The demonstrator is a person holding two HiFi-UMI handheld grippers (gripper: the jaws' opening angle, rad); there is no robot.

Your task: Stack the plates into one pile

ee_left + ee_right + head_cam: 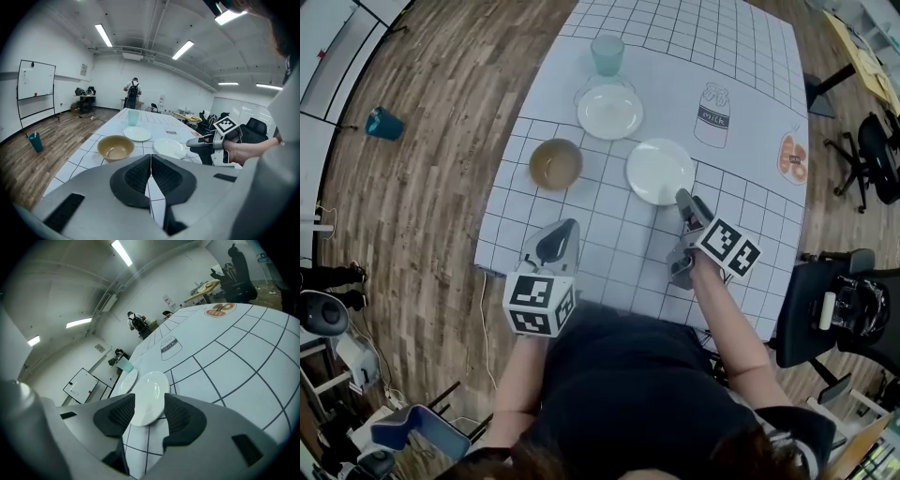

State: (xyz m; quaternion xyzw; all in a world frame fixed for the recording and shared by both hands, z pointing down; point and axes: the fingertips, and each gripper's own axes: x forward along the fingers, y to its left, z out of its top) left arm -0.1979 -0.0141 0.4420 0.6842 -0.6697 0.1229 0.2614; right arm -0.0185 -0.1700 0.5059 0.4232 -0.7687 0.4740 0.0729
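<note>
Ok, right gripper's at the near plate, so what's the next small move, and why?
Probably close the right gripper on the near plate: its jaws stand open with the rim between them, not yet gripped. The far plate lies beyond, to stack onto.

You work under bright, even light from ceiling strip lights point(104, 35), which flare white in both gripper views. The pale worktop point(741, 56) carries only soft, faint shadows and no harsh glare. All three pictures bend strongly toward the edges, and the gripper views darken at the corners. The right tool point(149, 411) looks slightly soft up close, perhaps from motion.
</note>
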